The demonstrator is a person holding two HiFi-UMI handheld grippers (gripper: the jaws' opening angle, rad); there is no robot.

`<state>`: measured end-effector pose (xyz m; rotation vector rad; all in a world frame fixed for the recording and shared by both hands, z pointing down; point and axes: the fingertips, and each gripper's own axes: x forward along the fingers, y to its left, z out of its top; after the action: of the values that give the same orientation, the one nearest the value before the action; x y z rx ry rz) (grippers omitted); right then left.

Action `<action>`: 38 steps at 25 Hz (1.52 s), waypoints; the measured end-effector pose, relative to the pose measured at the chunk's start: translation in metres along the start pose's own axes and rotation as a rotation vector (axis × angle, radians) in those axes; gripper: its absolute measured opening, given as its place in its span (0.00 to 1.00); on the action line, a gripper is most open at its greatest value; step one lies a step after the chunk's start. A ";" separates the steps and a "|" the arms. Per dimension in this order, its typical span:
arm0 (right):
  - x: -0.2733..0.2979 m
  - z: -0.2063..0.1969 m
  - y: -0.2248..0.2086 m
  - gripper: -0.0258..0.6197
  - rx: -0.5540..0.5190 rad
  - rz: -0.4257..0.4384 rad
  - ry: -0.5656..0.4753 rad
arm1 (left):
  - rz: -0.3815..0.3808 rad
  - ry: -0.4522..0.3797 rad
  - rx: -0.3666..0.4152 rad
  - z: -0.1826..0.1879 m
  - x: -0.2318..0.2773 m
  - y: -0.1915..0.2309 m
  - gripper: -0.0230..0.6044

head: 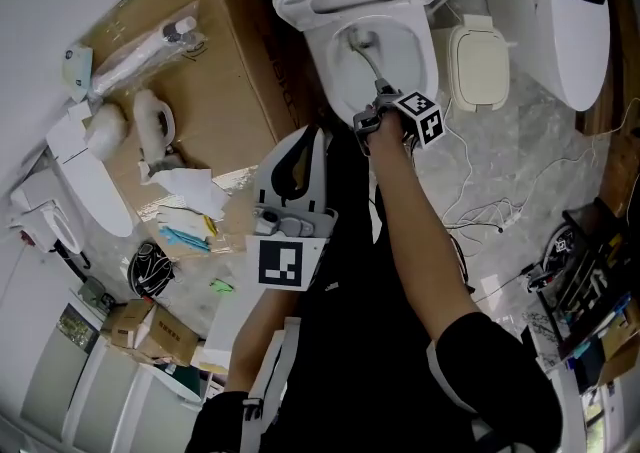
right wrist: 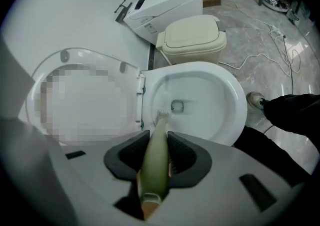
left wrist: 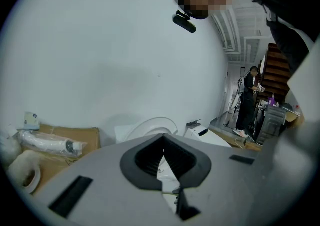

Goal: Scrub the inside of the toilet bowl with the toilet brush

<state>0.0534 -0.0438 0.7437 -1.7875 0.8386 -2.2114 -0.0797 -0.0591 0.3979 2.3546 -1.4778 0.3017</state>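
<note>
While the right gripper [right wrist: 159, 139] clamps one toilet brush [right wrist: 155, 167], the left gripper [left wrist: 163, 145] is closed

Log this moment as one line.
right gripper: shut on toilet brush | brush head: inside toilet bowl | left gripper: shut, empty

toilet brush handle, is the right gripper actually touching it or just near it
Touching. The right gripper view shows the right gripper with its jaws pressed against both sides of the green toilet brush handle, no gap.
</note>
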 end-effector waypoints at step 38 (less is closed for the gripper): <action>-0.105 0.055 -0.131 0.23 -0.922 -0.373 0.270 | -0.050 -0.027 -0.055 -0.014 -0.027 -0.065 0.05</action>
<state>0.1601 0.0966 0.7311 -2.1379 1.9767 -2.5512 -0.0328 -0.0049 0.3897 2.3567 -1.4188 0.2149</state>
